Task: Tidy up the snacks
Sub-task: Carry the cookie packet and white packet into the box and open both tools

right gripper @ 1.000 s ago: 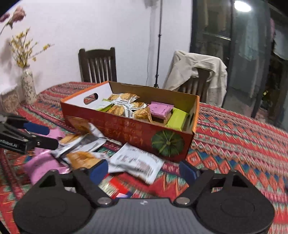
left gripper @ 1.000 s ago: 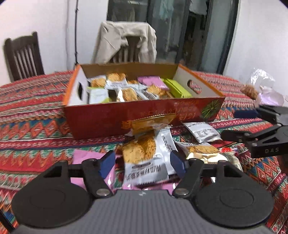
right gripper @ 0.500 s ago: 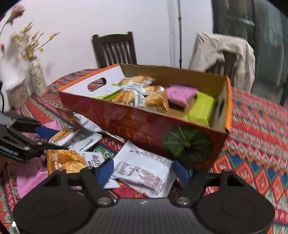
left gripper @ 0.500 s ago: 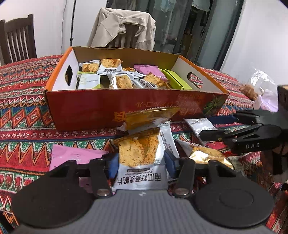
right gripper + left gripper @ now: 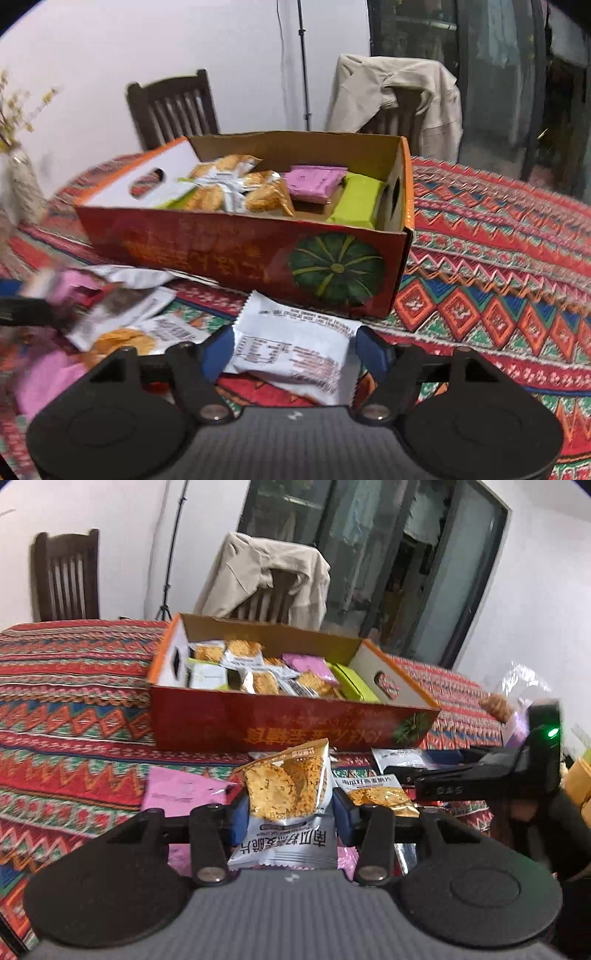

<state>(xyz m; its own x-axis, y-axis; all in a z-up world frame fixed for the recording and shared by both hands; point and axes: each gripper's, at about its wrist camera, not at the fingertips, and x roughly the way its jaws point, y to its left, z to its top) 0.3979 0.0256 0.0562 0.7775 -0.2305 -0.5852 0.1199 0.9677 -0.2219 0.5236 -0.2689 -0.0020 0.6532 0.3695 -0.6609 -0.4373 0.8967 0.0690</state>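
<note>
Your left gripper [image 5: 288, 812]: jaws just closed in, pads now pinching one crisp packet [image 5: 286, 794], silver base printed with Chinese characters, lifted in front of red cardboard box [image 5: 258, 720].

Your right gripper [image 5: 295, 350]: jaws wide, just opened further, straddling one white packet [image 5: 295, 350] lying back-up on tablecloth [image 5: 498, 277], not gripped.

Box contents: one pink packet [image 5: 314, 182], one green packet [image 5: 356, 206], several crisp packets, exact count unclear.

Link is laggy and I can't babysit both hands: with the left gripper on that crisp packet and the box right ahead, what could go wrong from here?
1. The left gripper pinches the crisp packet only low down; it may slip or crush.
2. The box wall stands ahead; a low carry could hit it.
3. The right gripper straddles the white packet on its loose pile; closing could grab neighbours.
</note>
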